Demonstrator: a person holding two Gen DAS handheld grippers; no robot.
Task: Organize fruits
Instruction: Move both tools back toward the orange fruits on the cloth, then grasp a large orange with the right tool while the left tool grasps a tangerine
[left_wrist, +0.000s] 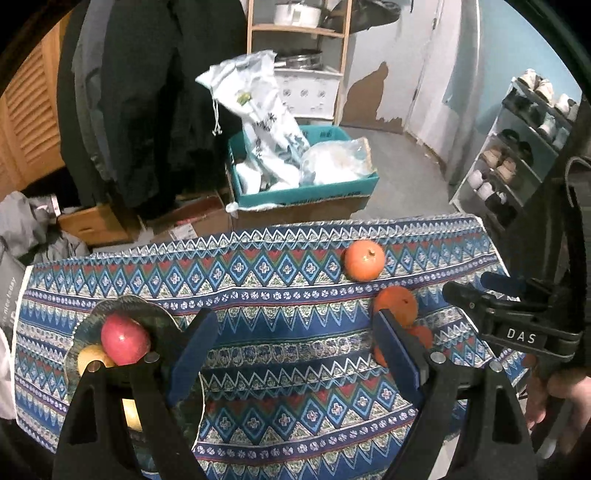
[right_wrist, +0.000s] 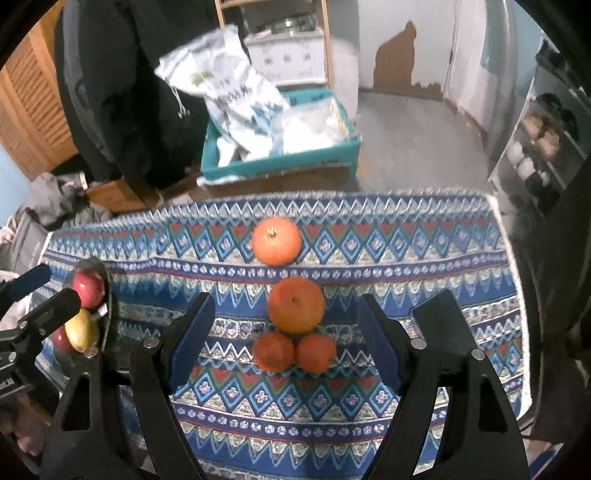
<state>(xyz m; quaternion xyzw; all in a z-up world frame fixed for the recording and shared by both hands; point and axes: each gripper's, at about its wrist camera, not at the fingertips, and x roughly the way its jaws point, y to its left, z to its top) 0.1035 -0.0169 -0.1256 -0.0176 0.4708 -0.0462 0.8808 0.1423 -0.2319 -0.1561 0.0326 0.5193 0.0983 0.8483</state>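
Several orange fruits lie on the patterned blue cloth (right_wrist: 424, 266): a stemmed one (right_wrist: 276, 240) farthest back, a large orange (right_wrist: 296, 305) in front of it, and two small ones (right_wrist: 273, 350) (right_wrist: 316, 352) side by side nearest me. My right gripper (right_wrist: 286, 332) hangs open above this group, nothing between its pads. A dark plate (left_wrist: 155, 319) at the left holds a red apple (left_wrist: 125, 339) and yellow fruit (left_wrist: 90, 360). My left gripper (left_wrist: 291, 347) is open over bare cloth between the plate and the oranges (left_wrist: 395, 304). The stemmed fruit (left_wrist: 365, 260) lies behind.
Beyond the table's far edge stand a teal box (left_wrist: 306, 192) with white bags, cardboard boxes, hanging dark coats (left_wrist: 147, 110) and a wooden shelf (left_wrist: 299, 33). A shoe rack (left_wrist: 517, 147) stands at the right. The other gripper (left_wrist: 509, 321) shows at the right of the left wrist view.
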